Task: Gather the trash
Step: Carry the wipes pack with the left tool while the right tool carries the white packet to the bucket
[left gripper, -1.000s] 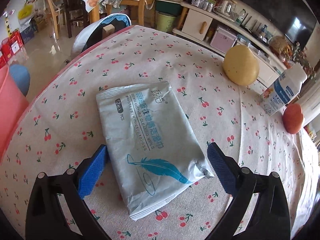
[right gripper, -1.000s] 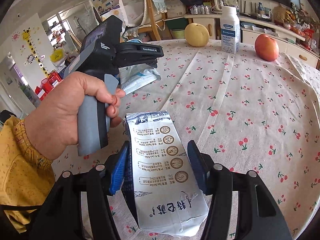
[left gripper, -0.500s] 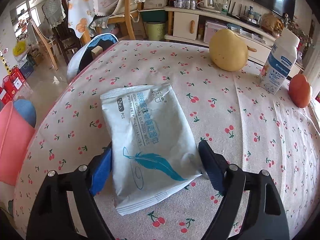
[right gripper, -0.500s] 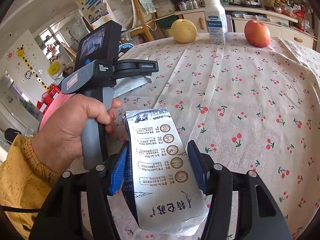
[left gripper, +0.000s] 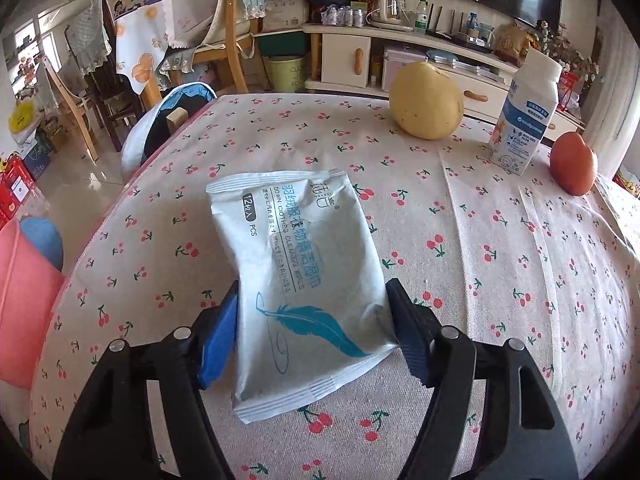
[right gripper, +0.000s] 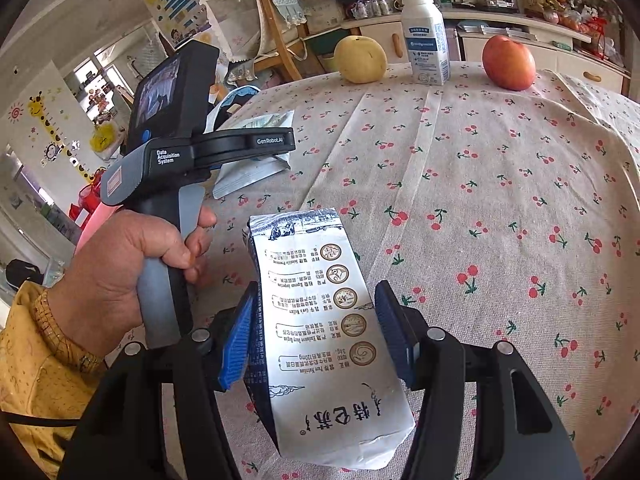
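Observation:
A pale blue-grey wipes packet [left gripper: 296, 256] with a blue feather print lies lengthwise on the cherry-print tablecloth [left gripper: 500, 280]. My left gripper [left gripper: 312, 304] straddles its near half. The jaws are closing, and the blue pads [left gripper: 224, 328] touch both long edges. The right wrist view shows the same packet [right gripper: 248, 172] under the left gripper [right gripper: 280, 152], which a person's hand [right gripper: 132, 264] grips. My right gripper [right gripper: 316, 300] is shut on a flattened silver-white milk carton [right gripper: 320, 332], held just above the cloth.
Along the far side of the table stand a yellow pear [left gripper: 426, 100], a white drink bottle [left gripper: 524, 116] and a red apple [left gripper: 572, 164]. A pink bin [left gripper: 20, 300] sits off the table's left edge. Chairs and a sideboard stand beyond.
The left jaws have narrowed from wide apart to touching the wipes packet's edges, and the left view has rolled level. The right gripper keeps the carton, nearly still.

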`<state>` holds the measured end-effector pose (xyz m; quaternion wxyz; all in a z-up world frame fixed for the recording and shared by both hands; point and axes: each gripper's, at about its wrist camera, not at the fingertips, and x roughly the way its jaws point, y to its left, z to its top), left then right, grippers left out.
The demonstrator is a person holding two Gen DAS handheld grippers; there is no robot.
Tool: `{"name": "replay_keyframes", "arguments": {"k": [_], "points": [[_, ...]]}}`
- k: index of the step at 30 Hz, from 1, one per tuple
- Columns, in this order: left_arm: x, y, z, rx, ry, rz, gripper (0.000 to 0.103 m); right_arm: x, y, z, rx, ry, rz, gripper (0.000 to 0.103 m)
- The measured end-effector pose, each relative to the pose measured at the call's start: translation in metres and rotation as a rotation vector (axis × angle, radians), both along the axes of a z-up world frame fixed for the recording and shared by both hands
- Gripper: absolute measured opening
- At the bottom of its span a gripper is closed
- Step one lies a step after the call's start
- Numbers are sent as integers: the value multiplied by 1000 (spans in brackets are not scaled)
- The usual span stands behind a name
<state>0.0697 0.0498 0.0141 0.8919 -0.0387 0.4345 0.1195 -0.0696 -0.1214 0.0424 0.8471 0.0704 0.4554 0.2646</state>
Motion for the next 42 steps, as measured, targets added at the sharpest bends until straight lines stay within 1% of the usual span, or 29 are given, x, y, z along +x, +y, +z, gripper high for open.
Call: {"name": "replay_keyframes", "arguments": {"k": [8, 18, 27, 34, 42], "points": [[-19, 6, 5, -24, -18, -35, 69, 3, -2, -4, 2, 8, -9, 59], [-57, 19, 20, -47, -43, -76, 69, 3, -1, -5, 1, 4, -12, 59], [-93, 33, 31, -90, -59, -91, 69, 2, 1, -4, 9, -9, -9, 59], [-113, 41, 37, -64, -82, -80, 69, 0, 1, -2, 15, -24, -14, 59], [-124, 55, 44, -27, -124, -54, 69, -6, -1, 1, 34, -42, -28, 58]]}}
